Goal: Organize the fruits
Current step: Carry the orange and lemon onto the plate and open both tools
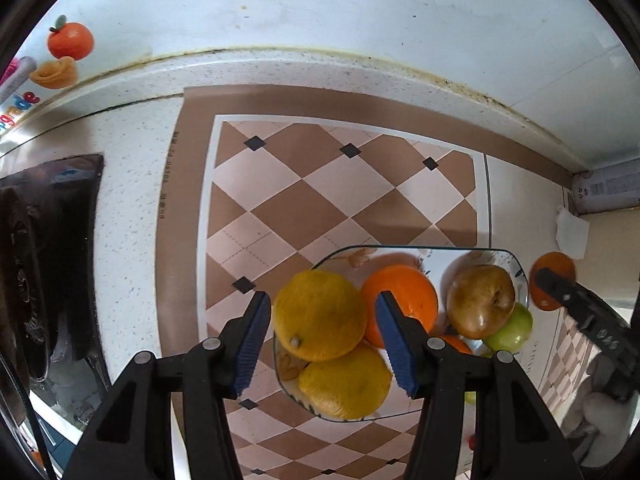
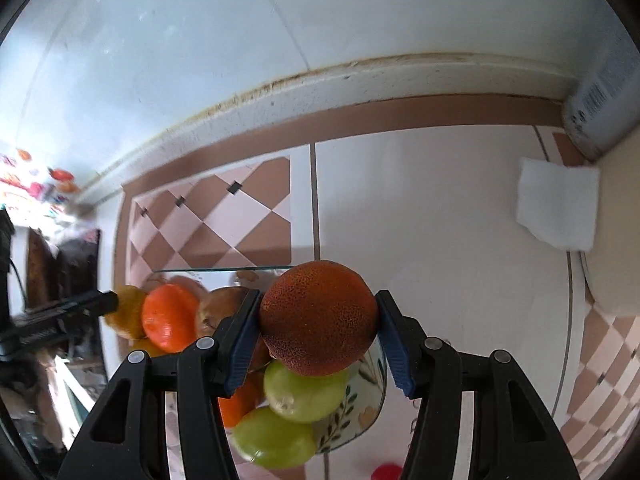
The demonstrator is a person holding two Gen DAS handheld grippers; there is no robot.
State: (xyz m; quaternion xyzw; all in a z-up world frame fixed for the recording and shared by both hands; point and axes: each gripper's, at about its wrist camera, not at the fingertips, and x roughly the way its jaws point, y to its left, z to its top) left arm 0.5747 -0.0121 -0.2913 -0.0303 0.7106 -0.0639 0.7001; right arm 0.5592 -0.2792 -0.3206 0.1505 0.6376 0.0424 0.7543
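A glass plate (image 1: 404,251) on the counter holds two yellow citrus fruits (image 1: 320,316), a bright orange (image 1: 412,296), a brown pear (image 1: 480,302) and green fruits (image 1: 514,328). My left gripper (image 1: 320,340) is open above the plate, its blue pads (image 1: 252,344) either side of the upper yellow fruit without touching it. My right gripper (image 2: 318,332) is shut on a dark reddish orange (image 2: 318,318) and holds it over the plate's (image 2: 372,408) right end, above two green fruits (image 2: 304,392). That orange also shows in the left wrist view (image 1: 554,276).
A checkered brown and pink mat (image 1: 344,200) covers the counter under the plate. The white wall (image 1: 360,8) runs along the back. A white tissue (image 2: 556,204) and a grey can (image 2: 604,92) sit at the right. A dark cloth (image 1: 48,264) lies at the left. A small red object (image 2: 386,472) is near the front.
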